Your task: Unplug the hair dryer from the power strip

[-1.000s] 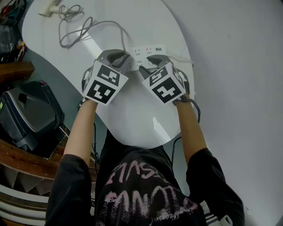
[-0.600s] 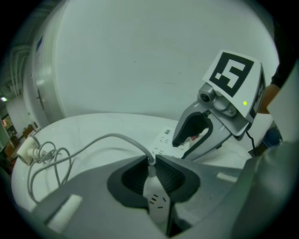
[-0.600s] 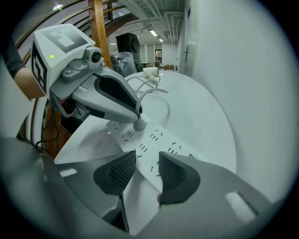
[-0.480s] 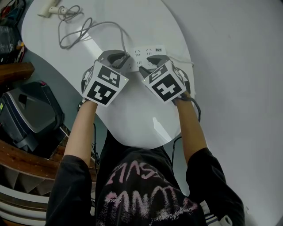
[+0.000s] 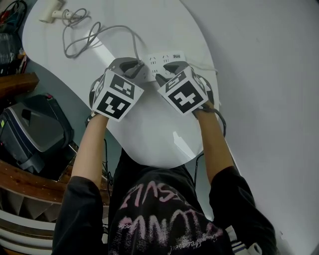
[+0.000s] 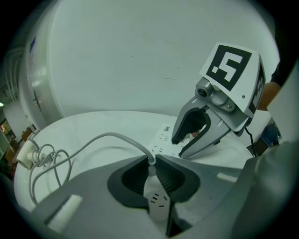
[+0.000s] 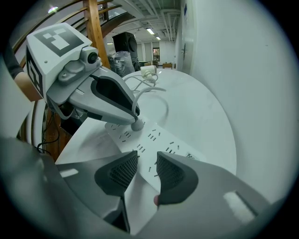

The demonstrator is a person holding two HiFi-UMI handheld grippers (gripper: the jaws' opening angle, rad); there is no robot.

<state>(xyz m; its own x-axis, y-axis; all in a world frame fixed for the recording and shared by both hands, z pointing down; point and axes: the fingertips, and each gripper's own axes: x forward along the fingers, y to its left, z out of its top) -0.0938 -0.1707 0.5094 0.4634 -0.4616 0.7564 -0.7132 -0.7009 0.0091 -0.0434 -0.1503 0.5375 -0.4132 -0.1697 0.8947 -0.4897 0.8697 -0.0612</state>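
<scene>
Left hand-held gripper (image 6: 153,163): I see it clamped on the plug (image 6: 156,200), which sits in the left end of the power strip (image 5: 167,58).

Right hand-held gripper (image 7: 147,156): over the strip, jaws narrowly apart, just been closing, nothing gripped.

Cord (image 5: 94,35) trails to the hair dryer (image 5: 50,12), far left on the counter (image 5: 149,134).
</scene>
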